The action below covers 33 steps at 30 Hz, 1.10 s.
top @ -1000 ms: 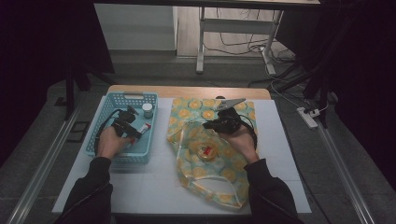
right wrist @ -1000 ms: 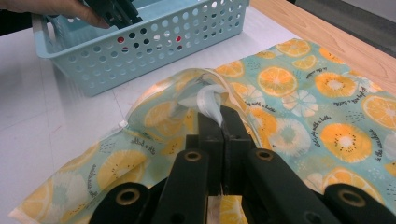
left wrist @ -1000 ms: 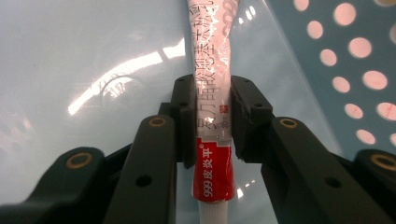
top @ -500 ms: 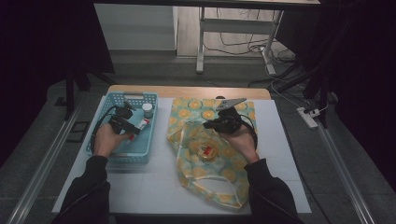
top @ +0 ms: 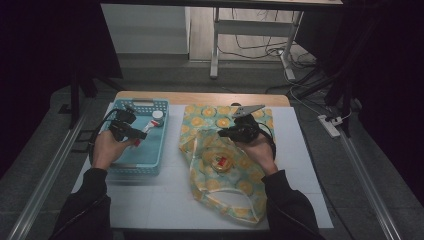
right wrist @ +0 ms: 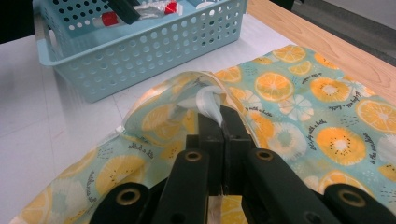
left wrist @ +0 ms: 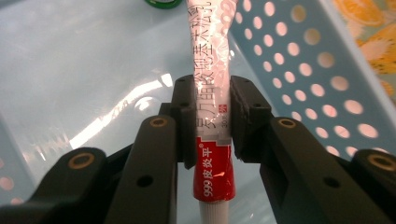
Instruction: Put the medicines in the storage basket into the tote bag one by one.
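Note:
My left gripper [top: 131,131] is over the light blue basket [top: 131,159], shut on a white and red ointment tube [top: 145,131]. In the left gripper view the pads [left wrist: 185,122] clamp the tube [left wrist: 208,51] at its middle, above the basket floor [left wrist: 70,70]. An orange-slice print bag [top: 226,186] lies on the white table to the right of the basket. My right gripper [top: 231,133] is shut on the bag's upper rim and holds its mouth raised. In the right gripper view the jaws [right wrist: 220,122] pinch a fold of the bag [right wrist: 299,107].
A white-capped bottle [top: 157,115] stands at the basket's far right corner. A green cap [left wrist: 163,2] lies on the basket floor. A round item with a red label [top: 220,162] sits inside the bag. The basket [right wrist: 140,46] stands close to the bag's left.
My left gripper has lifted the tube a little higher over the basket. The right gripper and the bag have stayed still.

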### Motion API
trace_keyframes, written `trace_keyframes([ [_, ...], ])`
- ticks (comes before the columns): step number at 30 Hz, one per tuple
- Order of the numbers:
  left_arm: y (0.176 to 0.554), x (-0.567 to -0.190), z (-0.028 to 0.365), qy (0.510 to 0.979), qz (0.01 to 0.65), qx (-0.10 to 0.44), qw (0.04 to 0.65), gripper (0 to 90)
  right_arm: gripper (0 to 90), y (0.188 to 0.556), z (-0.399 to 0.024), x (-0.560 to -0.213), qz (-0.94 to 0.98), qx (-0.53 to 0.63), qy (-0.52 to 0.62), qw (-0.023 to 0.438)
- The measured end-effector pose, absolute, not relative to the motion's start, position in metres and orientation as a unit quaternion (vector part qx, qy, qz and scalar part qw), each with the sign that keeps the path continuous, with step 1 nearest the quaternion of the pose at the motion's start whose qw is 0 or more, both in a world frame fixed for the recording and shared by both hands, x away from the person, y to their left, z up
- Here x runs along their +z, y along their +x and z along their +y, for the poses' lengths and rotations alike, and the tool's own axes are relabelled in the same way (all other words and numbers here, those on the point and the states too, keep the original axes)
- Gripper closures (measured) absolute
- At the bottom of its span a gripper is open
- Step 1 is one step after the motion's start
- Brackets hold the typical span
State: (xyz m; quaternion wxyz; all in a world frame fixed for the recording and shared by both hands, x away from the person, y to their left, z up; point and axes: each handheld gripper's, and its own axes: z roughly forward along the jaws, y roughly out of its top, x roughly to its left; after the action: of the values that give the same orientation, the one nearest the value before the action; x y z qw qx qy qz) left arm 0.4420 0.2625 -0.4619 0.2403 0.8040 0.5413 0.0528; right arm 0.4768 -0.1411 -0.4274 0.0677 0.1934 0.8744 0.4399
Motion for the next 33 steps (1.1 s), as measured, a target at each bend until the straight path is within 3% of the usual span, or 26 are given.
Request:
trace_keyframes([
  [12, 0.424, -0.440, 0.260, 0.804, 0.515, 0.053, 0.293, 73.1, 89.4, 0.476, -0.141, -0.426, 0.873, 0.442, 0.194, 0.067],
  [33, 0.393, -0.424, 0.214, 0.835, 0.440, 0.015, 0.329, 73.2, 89.4, 0.475, -0.142, -0.424, 0.871, 0.446, 0.196, 0.072],
])
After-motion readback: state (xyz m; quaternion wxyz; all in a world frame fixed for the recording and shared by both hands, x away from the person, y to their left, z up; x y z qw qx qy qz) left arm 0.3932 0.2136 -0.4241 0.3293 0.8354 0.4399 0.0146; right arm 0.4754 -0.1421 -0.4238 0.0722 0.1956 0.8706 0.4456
